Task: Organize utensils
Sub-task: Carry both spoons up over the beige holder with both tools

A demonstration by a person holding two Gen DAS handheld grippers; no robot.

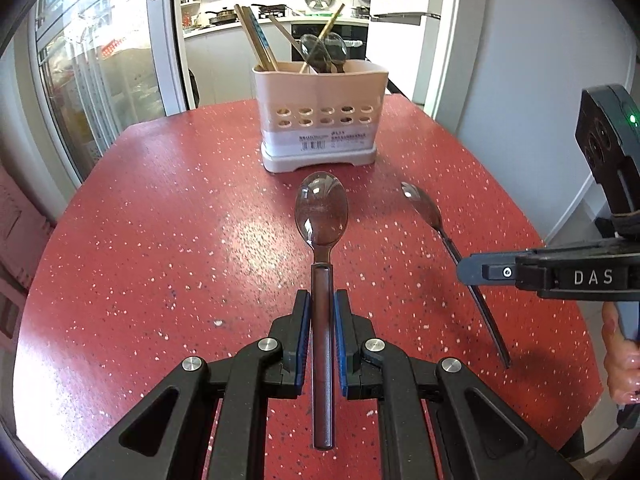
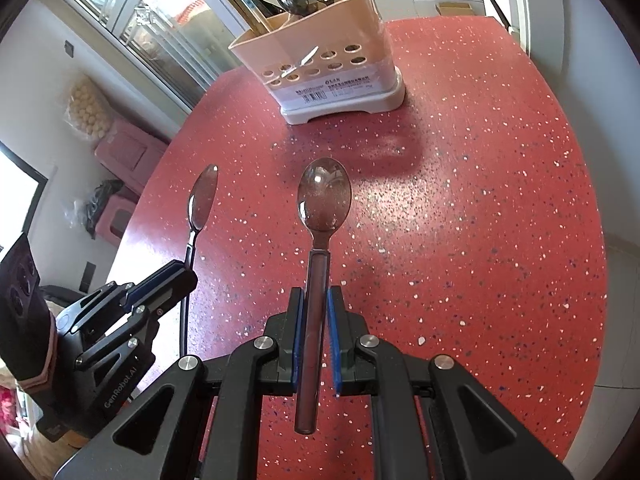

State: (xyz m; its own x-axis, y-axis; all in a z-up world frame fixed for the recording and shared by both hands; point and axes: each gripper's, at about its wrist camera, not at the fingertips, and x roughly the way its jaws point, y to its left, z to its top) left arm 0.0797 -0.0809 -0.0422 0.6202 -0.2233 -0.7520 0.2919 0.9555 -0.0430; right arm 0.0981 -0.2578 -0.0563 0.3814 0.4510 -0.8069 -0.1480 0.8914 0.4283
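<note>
My left gripper point(image 1: 322, 300) is shut on the handle of a clear brown plastic spoon point(image 1: 321, 212), bowl pointing ahead toward a beige utensil holder point(image 1: 320, 116). My right gripper point(image 2: 315, 296) is shut on a second brown spoon point(image 2: 324, 204). In the left wrist view the right gripper point(image 1: 466, 272) and its spoon point(image 1: 424, 206) show at the right; in the right wrist view the left gripper point(image 2: 188, 276) and its spoon point(image 2: 203, 200) show at the left. The holder point(image 2: 320, 60) contains chopsticks point(image 1: 256, 38) and spoons point(image 1: 324, 50).
The red speckled table point(image 1: 160, 220) carries the holder at its far middle. Its edges curve close on the left and right. Glass doors point(image 1: 92, 80) stand to the left, and a kitchen counter lies behind. Pink bins point(image 2: 128, 152) sit on the floor.
</note>
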